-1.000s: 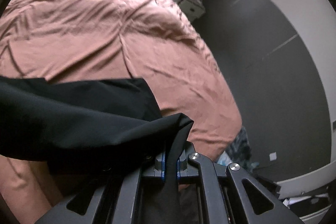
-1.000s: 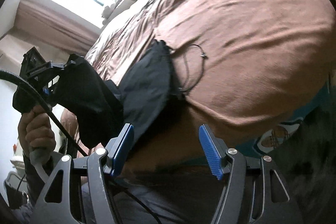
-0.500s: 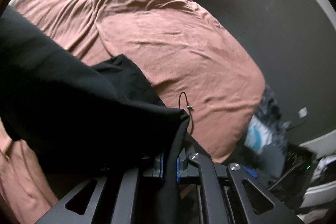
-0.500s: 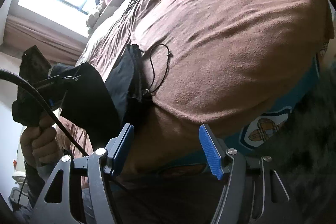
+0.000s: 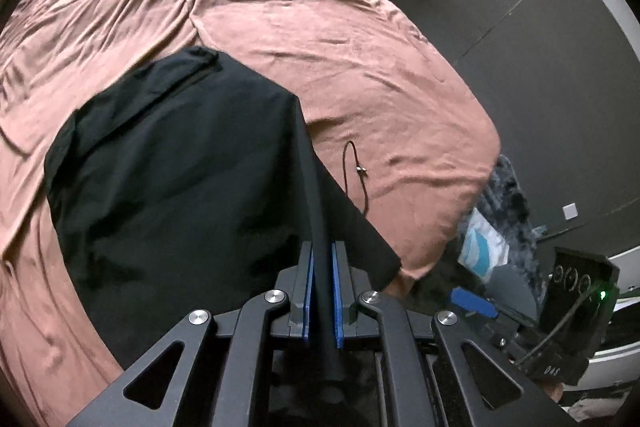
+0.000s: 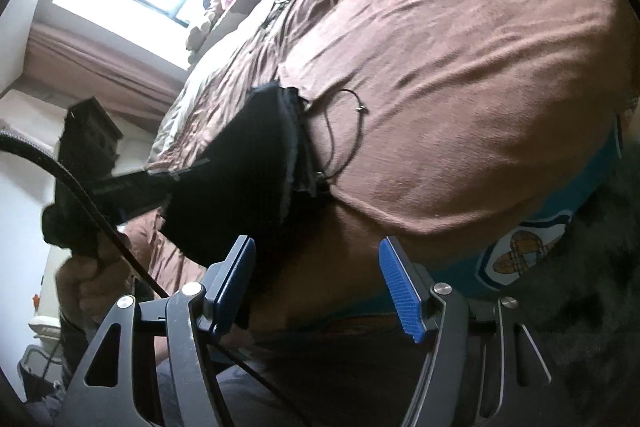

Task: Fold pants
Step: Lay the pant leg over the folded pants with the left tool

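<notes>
Both tongs differ: left tongs [image 5: 321, 259] clamp the black pants [image 5: 180, 163], right tongs [image 6: 316, 279] gape empty.

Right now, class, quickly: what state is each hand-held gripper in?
Left hand-held gripper: shut on the black pants.
Right hand-held gripper: open, holding nothing.

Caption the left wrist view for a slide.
Left hand-held gripper pinches a fold of black pants draped over a brown bedspread.
</notes>
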